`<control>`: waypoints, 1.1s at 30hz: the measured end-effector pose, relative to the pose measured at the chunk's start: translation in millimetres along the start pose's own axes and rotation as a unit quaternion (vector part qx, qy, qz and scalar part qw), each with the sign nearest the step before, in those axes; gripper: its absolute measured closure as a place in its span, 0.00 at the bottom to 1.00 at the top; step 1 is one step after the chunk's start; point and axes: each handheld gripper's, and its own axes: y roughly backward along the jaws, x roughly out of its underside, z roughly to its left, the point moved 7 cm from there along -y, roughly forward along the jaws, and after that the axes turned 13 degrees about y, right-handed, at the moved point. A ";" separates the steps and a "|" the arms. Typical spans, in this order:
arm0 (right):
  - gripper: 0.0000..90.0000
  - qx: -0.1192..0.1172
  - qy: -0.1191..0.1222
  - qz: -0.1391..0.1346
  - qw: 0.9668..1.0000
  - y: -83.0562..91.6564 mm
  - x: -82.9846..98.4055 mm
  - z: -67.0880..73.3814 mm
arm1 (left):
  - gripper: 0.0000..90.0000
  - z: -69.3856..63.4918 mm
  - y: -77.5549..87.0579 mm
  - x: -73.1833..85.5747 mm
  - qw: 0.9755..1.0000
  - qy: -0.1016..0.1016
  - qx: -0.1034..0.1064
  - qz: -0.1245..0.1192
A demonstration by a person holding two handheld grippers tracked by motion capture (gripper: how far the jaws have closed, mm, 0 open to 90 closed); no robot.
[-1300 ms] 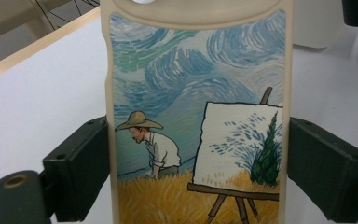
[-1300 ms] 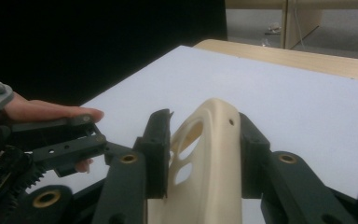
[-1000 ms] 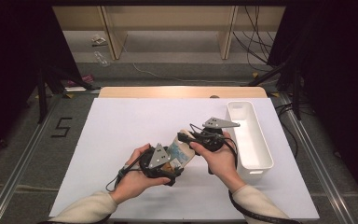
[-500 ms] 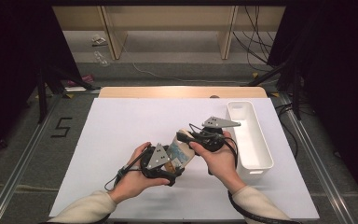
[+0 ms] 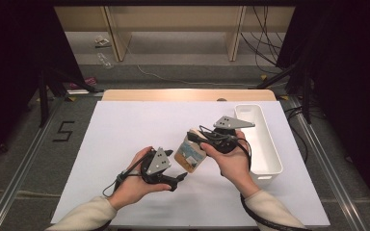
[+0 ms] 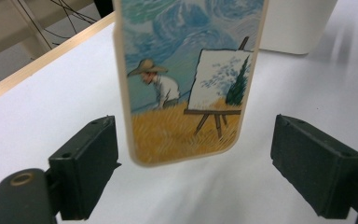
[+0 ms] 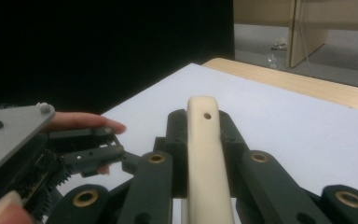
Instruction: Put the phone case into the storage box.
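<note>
A cream phone case (image 5: 190, 156) printed with a painter at an easel hangs above the white table mat (image 5: 125, 130). My right gripper (image 5: 195, 138) is shut on its upper end. In the right gripper view the case's edge (image 7: 205, 154) stands clamped between my right gripper's (image 7: 204, 121) jaws. My left gripper (image 5: 182, 172) is open at the case's lower end. In the left gripper view the case (image 6: 186, 79) hangs between the two pads of my left gripper (image 6: 193, 140), touching neither. Those jaws have just been closing a little.
A long white bin (image 5: 265, 144) stands on the mat's right side, just right of my right hand; its corner (image 6: 293, 23) shows behind the case. Past the mat's far wooden edge (image 5: 188, 95) lie a floor with cables and wooden furniture legs.
The left gripper has drifted slightly left and toward the person, off the case. The right gripper and the case have stayed in place.
</note>
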 end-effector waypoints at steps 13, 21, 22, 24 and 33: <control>0.89 -0.050 0.085 0.040 0.994 4.7 0.9 -1.3 | 0.18 9.6 5.0 1.3 1.000 0.024 0.015 -0.007; 0.89 -0.104 0.136 0.074 0.982 8.3 1.0 7.5 | 0.20 5.8 3.6 2.8 0.999 0.031 0.035 -0.002; 0.89 -0.106 0.137 0.075 0.982 8.4 1.3 7.8 | 0.20 5.7 3.6 2.6 0.999 0.031 0.036 -0.002; 0.89 -0.110 0.137 0.076 0.982 8.5 1.9 7.6 | 0.21 5.6 3.5 2.7 0.999 0.030 0.037 -0.002; 0.89 -0.120 0.139 0.079 0.980 9.0 1.7 9.8 | 0.22 4.2 1.2 3.7 0.999 0.019 0.045 -0.003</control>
